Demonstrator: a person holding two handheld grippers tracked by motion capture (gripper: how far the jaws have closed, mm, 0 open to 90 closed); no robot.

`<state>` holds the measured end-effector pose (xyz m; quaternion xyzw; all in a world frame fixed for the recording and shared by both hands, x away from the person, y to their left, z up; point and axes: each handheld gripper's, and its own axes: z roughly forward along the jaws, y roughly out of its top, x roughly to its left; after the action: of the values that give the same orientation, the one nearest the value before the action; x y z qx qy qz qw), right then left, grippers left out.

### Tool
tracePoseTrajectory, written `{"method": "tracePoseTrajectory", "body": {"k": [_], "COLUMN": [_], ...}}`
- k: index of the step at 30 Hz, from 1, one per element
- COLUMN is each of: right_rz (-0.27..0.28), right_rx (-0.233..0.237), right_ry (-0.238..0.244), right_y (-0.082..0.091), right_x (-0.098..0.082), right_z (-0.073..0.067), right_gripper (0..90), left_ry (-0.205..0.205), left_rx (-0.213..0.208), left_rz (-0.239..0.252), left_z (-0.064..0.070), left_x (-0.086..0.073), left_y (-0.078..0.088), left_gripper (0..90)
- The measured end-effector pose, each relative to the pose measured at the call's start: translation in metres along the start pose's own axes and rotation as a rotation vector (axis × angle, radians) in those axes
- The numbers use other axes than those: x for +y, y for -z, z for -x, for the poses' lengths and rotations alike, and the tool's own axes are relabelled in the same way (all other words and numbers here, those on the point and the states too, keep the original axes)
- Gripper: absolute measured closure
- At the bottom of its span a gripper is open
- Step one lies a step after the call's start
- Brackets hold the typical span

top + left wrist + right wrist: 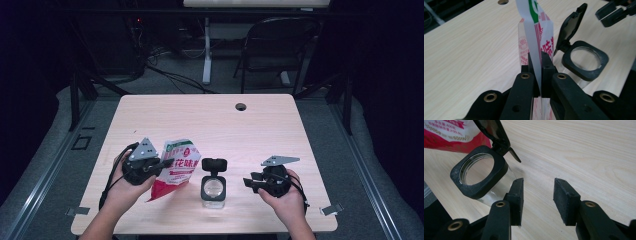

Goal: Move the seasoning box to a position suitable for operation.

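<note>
My left claw (537,75) is clamped on the snack bag (176,167) near the table's (280,125) front edge, right claw (537,200) apart beside the open jar (214,189), so a sloppy tilt could spill everything past its mouth.

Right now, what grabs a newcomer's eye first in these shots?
The red-and-white bag, held up off the table at front left, pinched in the shut left tongs. Just right of it, near the front edge, stands a clear jar with a black square collar, its flip lid open. The right tongs sit open beside the jar, with nothing between them.
</note>
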<state>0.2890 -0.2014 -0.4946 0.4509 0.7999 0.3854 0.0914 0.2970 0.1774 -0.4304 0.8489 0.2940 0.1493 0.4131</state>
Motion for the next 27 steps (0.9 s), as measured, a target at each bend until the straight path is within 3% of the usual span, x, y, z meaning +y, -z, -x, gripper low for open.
{"method": "tracePoseTrajectory", "body": {"k": [8,17,24,27], "right_rz": [0.009,0.026,0.025,0.033], "right_rx": [0.009,0.037,0.076,0.09], "right_ry": [0.02,0.044,0.109,0.115], "right_y": [0.005,0.021,0.026,0.024], "right_x": [0.006,0.018,0.029,0.031], "right_z": [-0.005,-0.016,-0.034,-0.039], "right_gripper": [60.9,64.6,63.2,62.2], "left_ry": [0.076,0.128,0.162,0.16], "left_rx": [-0.046,-0.082,-0.113,-0.109], "left_rz": [0.047,-0.016,-0.006,0.0], "left_z": [-0.005,-0.005,-0.004,-0.001], "left_x": [-0.026,-0.061,-0.073,-0.074], "left_y": [0.007,-0.004,-0.005,-0.005], "left_gripper": [90.0,90.0,90.0,90.0]}}
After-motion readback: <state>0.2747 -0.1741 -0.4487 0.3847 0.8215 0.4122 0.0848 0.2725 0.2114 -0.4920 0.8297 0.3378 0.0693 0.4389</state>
